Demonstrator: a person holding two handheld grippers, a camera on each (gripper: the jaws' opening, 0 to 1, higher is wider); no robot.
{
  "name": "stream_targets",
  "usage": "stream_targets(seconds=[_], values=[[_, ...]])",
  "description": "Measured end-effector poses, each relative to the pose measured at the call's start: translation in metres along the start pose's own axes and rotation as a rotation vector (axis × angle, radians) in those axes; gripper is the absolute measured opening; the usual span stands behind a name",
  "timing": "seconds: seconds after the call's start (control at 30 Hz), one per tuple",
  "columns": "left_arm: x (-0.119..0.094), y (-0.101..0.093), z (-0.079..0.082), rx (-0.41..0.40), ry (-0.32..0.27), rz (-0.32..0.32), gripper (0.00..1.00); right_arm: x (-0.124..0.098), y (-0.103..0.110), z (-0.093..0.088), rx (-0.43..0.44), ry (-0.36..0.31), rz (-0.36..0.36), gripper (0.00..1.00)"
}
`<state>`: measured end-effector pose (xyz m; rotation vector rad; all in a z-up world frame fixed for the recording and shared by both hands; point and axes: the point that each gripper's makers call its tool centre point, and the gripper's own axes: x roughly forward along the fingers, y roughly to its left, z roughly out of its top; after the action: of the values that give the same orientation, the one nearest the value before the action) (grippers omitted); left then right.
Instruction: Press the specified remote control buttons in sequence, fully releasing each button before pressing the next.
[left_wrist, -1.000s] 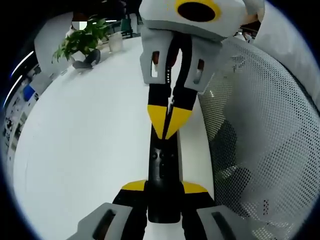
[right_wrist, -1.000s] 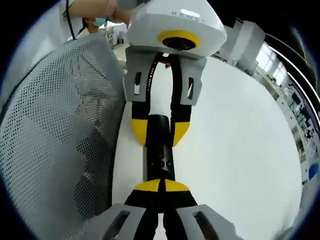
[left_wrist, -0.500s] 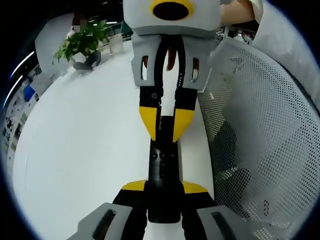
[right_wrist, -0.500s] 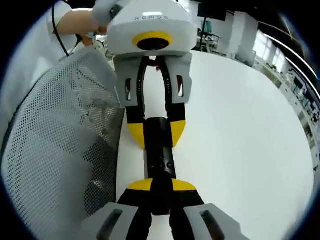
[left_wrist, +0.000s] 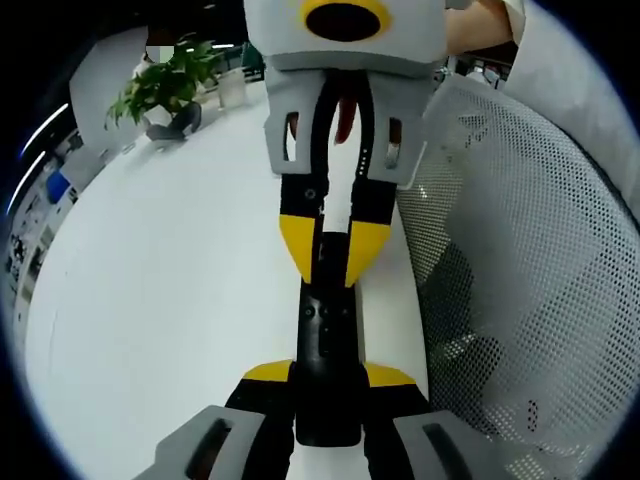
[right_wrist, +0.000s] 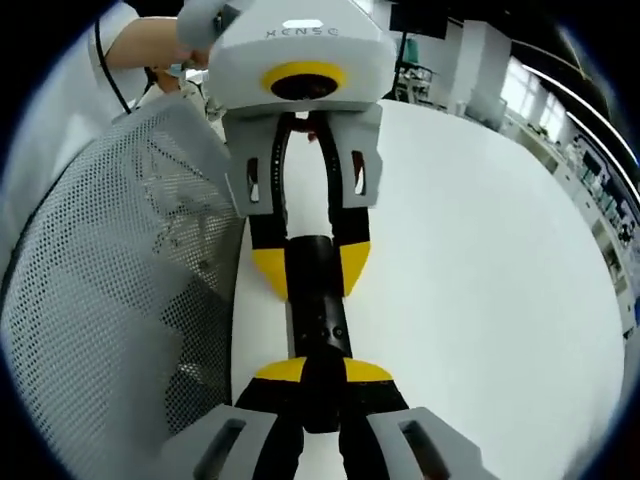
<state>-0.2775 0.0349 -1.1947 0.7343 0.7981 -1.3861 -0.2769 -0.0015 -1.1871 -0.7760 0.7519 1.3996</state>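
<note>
A slim black remote (left_wrist: 328, 330) (right_wrist: 320, 310) lies lengthwise over the white table (left_wrist: 180, 280) near its edge. My left gripper (left_wrist: 328, 375) is shut on one end of the remote, its yellow tips against both sides; in the right gripper view it (right_wrist: 312, 270) enters from the top. My right gripper (right_wrist: 325, 372) faces it from the other end with its jaws a little apart, open, the yellow tips over the remote's end. In the left gripper view the right gripper (left_wrist: 332, 250) comes down from the top. Whether those tips touch the remote is hidden.
A grey mesh chair back (left_wrist: 520, 250) (right_wrist: 120, 280) stands close along the table's edge beside the remote. A potted plant (left_wrist: 160, 85) and a white cup (left_wrist: 230, 85) stand at the far end of the table (right_wrist: 480, 280). A person's sleeve (right_wrist: 60, 90) is behind the chair.
One second ago my right gripper's tips were shut together on the remote's face. They have since parted a little and moved over the remote's end. The left gripper keeps its hold.
</note>
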Motion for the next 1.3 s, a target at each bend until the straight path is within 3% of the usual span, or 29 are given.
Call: stream_targets(seconds=[0.27,0.37,0.57,0.63,0.67,0.73,0.97,1.17,1.3], values=[[-0.0004,0.0002,-0.0006,0.002,0.002,-0.001,0.22,0.0047,-0.0011,0.0033,-0.024,0.052,0.017,0.07],[-0.0006,0.0005,-0.0009,0.007,0.001,-0.002,0.22,0.0058,-0.0002,0.0028,-0.067,0.114,0.006,0.06],[-0.0008,0.0007,-0.0013,0.010,0.005,-0.003,0.22,0.0053,-0.0010,0.0040,-0.010,0.072,-0.017,0.07],[-0.0009,0.0008,-0.0015,0.011,0.005,-0.004,0.22,0.0049,-0.0013,0.0056,0.007,0.010,-0.033,0.07],[-0.0010,0.0008,-0.0016,0.011,0.006,-0.004,0.22,0.0045,-0.0017,0.0060,0.076,-0.022,-0.036,0.07],[-0.0011,0.0009,-0.0018,0.009,0.007,-0.003,0.22,0.0049,-0.0039,0.0068,0.111,-0.054,-0.038,0.07],[-0.0016,0.0014,-0.0022,0.011,0.011,-0.002,0.22,0.0060,-0.0038,0.0072,0.034,-0.038,-0.042,0.00],[-0.0018,0.0019,-0.0020,0.008,0.004,-0.002,0.22,0.0063,-0.0045,0.0077,0.025,-0.022,-0.031,0.00],[-0.0016,0.0019,-0.0016,0.011,0.010,-0.004,0.22,0.0082,-0.0050,0.0074,-0.030,0.045,-0.025,0.00]])
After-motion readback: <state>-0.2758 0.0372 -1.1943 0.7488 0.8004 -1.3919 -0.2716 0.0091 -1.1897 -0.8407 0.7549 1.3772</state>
